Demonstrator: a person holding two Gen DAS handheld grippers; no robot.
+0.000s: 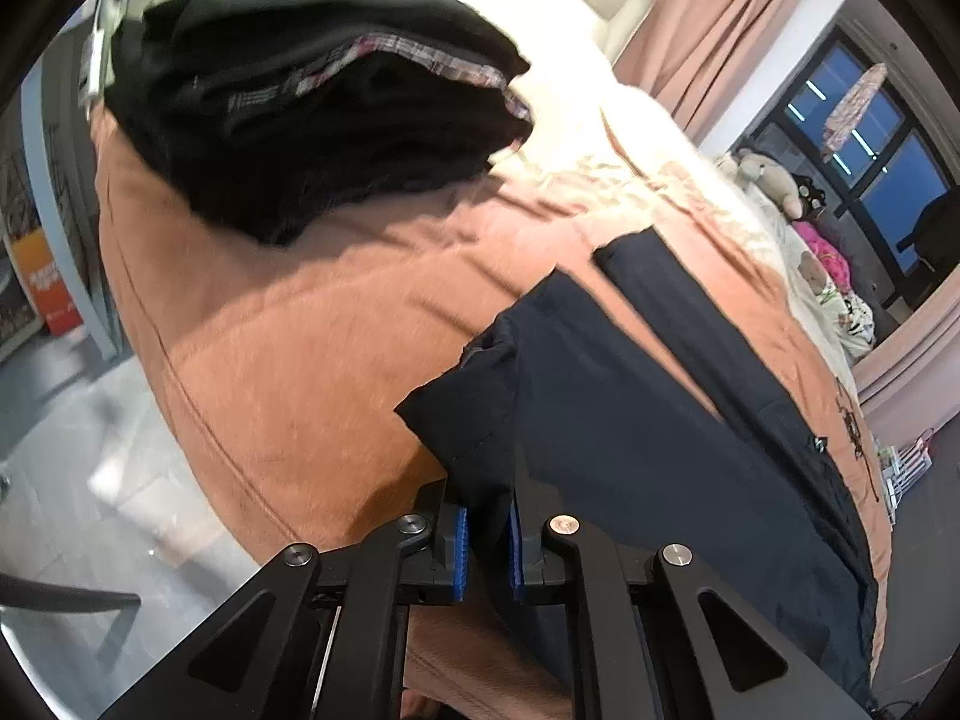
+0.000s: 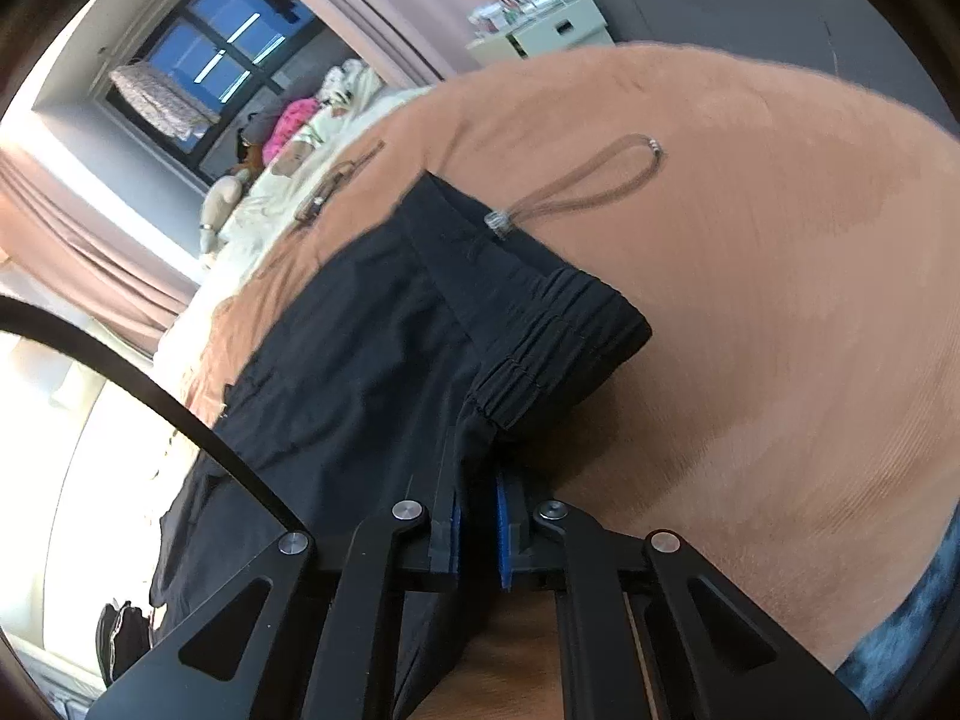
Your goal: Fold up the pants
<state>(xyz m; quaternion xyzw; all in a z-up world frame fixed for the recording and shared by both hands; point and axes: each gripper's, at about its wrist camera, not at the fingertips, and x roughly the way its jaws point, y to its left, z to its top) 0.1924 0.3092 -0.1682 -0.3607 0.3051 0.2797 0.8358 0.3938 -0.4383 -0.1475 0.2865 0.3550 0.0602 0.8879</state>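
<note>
Dark navy pants (image 1: 660,396) lie stretched across an orange-brown bedspread (image 1: 288,330). My left gripper (image 1: 487,534) is shut on the hem end of a leg, which bunches between the blue pads (image 1: 461,546). In the right wrist view the pants (image 2: 372,348) show their elastic waistband (image 2: 558,336) with a drawcord loop (image 2: 588,180) lying on the bedspread (image 2: 780,300). My right gripper (image 2: 477,516) is shut on the waistband edge; fabric runs between its blue pads (image 2: 504,522).
A stack of folded black clothes (image 1: 312,120) with a plaid edge sits at the far left of the bed. Stuffed toys (image 1: 774,180) and pillows lie at the head end by a dark window (image 1: 870,138). A white storage box (image 2: 540,30) stands on the floor beyond the bed.
</note>
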